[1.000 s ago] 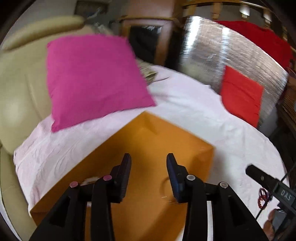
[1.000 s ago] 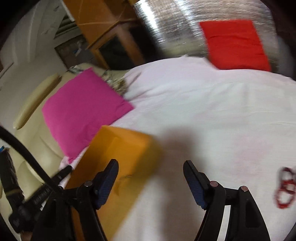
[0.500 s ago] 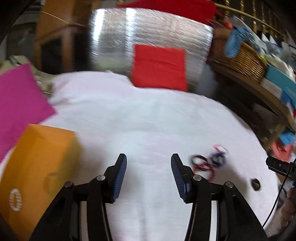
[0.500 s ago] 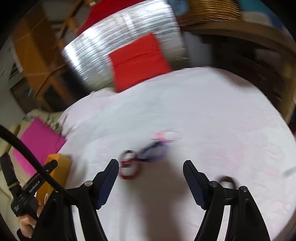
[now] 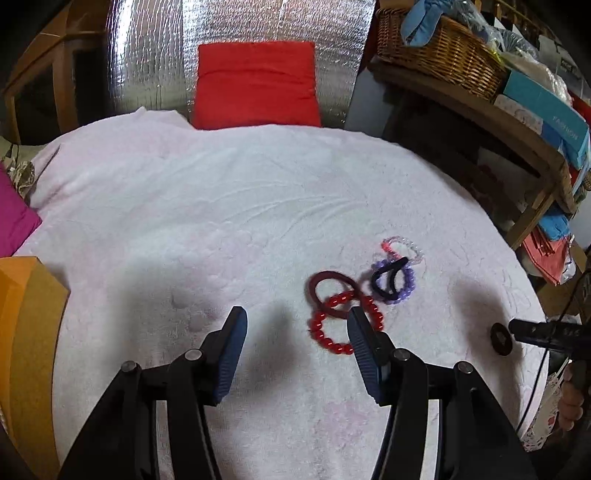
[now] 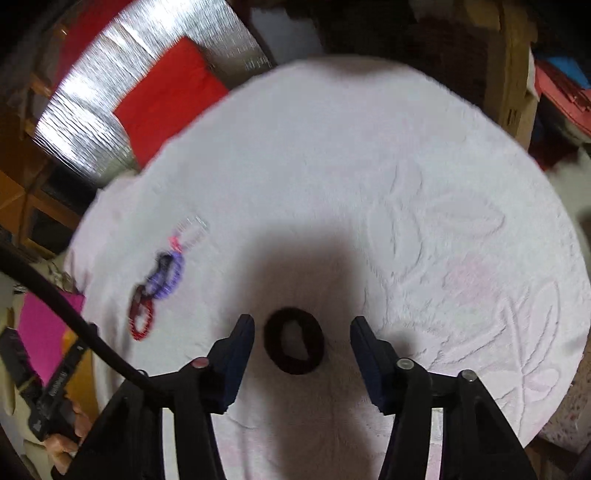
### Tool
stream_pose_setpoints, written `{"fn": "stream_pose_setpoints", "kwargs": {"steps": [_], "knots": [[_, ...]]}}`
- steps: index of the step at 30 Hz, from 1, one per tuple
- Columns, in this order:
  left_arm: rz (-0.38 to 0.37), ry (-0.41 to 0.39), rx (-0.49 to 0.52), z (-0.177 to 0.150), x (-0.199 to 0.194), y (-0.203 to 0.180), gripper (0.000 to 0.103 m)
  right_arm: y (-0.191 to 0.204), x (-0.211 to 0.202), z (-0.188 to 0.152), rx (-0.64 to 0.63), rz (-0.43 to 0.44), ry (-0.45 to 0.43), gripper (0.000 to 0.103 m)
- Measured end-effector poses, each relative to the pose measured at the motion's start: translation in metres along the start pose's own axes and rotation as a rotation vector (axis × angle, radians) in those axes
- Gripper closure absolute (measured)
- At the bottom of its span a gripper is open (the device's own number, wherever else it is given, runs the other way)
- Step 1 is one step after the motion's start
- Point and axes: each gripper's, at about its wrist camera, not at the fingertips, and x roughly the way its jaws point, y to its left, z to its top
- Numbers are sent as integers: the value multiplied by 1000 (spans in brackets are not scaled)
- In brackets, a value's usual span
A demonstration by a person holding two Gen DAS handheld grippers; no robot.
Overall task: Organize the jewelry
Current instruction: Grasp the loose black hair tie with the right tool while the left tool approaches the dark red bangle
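Left gripper (image 5: pixel 297 332): jaws spread wide, nothing between them, hovering over the white towel (image 5: pixel 221 206). Its right finger overlaps the red bead bracelet (image 5: pixel 345 321) in the left wrist view (touching or just above: cannot tell).

Right gripper (image 6: pixel 302 341): jaws also spread wide and holding nothing; a dark scrunchie (image 6: pixel 294 340) lies flat on the towel between the fingers, nearer the left one, touching neither.

Left view only: the jewelry cluster is sharp. The red bead bracelet overlaps a dark red bangle (image 5: pixel 332 291); just beside them a purple bead bracelet (image 5: pixel 400 282) with a black hair tie (image 5: pixel 388 277) across it, then a clear bead bracelet (image 5: pixel 402 247) farthest out. The scrunchie appears here as a small dark ring near the towel's right edge, by the tip of the right gripper. An orange box (image 5: pixel 26 325) sits at the left edge.

Right view only: embossed leaf pattern in the towel on the right side; the cluster is blurred, well apart to the left of the scrunchie.

Surface and room: towel covers a round top. Behind it a red cushion (image 5: pixel 255 85) leans on a silver foil panel (image 5: pixel 240 22); a magenta cushion (image 5: pixel 14 218) at far left; a wooden shelf (image 5: pixel 480 110) with a wicker basket (image 5: pixel 436 51) at right.

Edges: the scrunchie lies close to the towel's near right rim; bare towel stretches ahead of both grippers toward the red cushion.
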Motion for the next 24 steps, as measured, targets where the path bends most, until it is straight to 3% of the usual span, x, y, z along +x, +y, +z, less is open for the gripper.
{"fn": "stream_pose_setpoints", "kwargs": {"steps": [1, 3, 5, 6, 10, 14, 21, 24], "knots": [[9, 7, -5, 0, 1, 3, 46, 5, 7, 0, -16, -16, 15, 55], [21, 13, -18, 0, 6, 9, 46, 11, 20, -5, -78, -112, 30, 78], [23, 12, -32, -1, 8, 15, 46, 20, 24, -9, -136, -222, 0, 90], [22, 10, -34, -1, 9, 18, 46, 23, 24, -10, -145, -228, -9, 93], [-15, 0, -17, 0, 11, 15, 45, 43, 9, -11, -140, -100, -68, 94], [-59, -22, 18, 1, 16, 1, 34, 56, 1, -11, -127, 30, -89, 94], [-62, -20, 125, 0, 31, -30, 32, 56, 17, -10, -27, 93, -16, 94], [-57, 0, 138, -1, 42, -35, 32, 58, 16, -8, -13, 110, -25, 94]]}}
